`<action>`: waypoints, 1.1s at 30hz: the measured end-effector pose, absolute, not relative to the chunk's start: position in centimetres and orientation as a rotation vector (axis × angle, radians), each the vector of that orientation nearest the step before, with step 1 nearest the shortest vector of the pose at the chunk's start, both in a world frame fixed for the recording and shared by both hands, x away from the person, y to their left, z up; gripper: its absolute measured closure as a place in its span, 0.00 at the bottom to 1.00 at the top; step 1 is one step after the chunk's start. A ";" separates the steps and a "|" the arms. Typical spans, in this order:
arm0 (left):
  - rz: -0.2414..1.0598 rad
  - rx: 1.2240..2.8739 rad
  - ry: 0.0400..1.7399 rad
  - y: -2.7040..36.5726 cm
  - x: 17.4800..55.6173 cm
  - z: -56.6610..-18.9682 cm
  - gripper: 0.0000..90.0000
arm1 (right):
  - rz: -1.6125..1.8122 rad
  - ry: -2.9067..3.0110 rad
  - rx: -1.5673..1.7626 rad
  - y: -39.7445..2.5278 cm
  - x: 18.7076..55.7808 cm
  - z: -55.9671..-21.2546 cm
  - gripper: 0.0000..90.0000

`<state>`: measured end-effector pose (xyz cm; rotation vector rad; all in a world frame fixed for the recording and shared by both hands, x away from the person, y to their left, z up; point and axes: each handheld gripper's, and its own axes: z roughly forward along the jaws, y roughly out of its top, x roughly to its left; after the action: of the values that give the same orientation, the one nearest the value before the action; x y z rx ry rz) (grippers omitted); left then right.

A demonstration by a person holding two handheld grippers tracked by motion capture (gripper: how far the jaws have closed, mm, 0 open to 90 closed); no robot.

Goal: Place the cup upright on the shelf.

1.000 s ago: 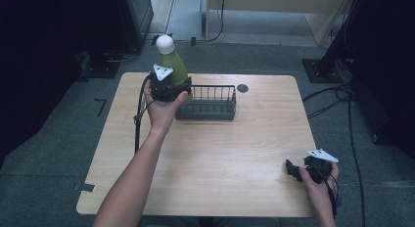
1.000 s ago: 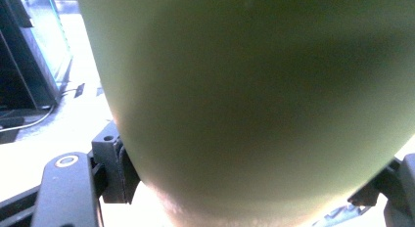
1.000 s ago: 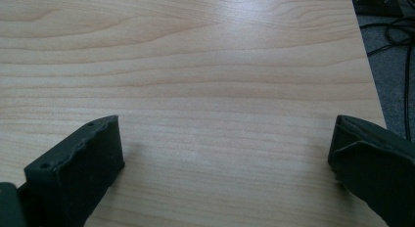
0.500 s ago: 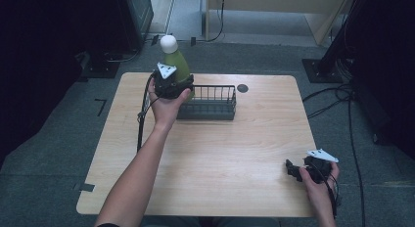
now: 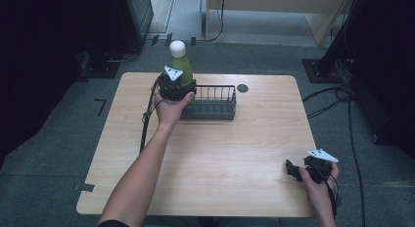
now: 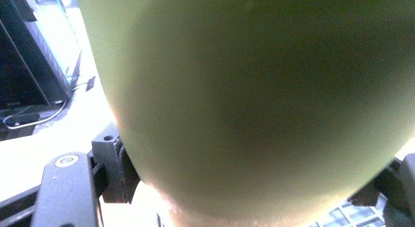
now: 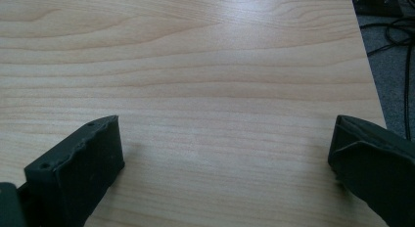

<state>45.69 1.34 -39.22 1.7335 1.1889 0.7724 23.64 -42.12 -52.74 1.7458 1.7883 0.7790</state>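
The left gripper (image 5: 177, 86) is clamped on the lower body of a green bottle (image 5: 182, 70) with a white cap (image 5: 177, 48). In the left gripper view the bottle (image 6: 254, 104) sits between the two jaws, pressed close to the camera, which indicates a firm grasp. The bottle is held upright above the far left part of the surface (image 5: 210, 158), at the left end of a black wire basket (image 5: 215, 102). Whether its base is inside the basket, above the rim, or just beside it cannot be determined from the high view, because the hand and gripper cover that area.

The right gripper (image 5: 293, 169) rests near the right front corner of the surface, well apart from the basket. In the right gripper view its jaws stand wide apart with bare wood between them; it holds nothing.

Step in hand, by judgement: transport of the bottle at the basket, either placement into it or removal from it.

Requirements for the next move:
- Keep the bottle vertical so the tall body does not tip against the wire rim.
- Clear the basket wall before any sideways travel.
- Release only when the base is fully supported.
- Keep the right gripper clear of the path.
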 end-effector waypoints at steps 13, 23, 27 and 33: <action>0.761 1.778 1.201 0.6 46.2 -40.6 0.23 | 0.779 1.793 1.741 -42.1 23.6 -52.7 0.00; 0.723 1.787 1.219 0.7 46.7 -41.0 0.23 | 0.779 1.795 1.740 -42.1 23.6 -52.7 0.00; 0.723 1.783 1.208 0.6 46.8 -41.1 0.23 | 0.779 1.795 1.740 -42.1 23.6 -52.7 0.00; 0.695 1.763 1.226 0.8 46.8 -41.0 0.22 | 0.779 1.796 1.739 -42.1 23.6 -52.7 0.00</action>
<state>46.84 0.78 -41.02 1.7629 1.2256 0.6953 23.64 -42.13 -52.75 1.7389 1.7959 0.7787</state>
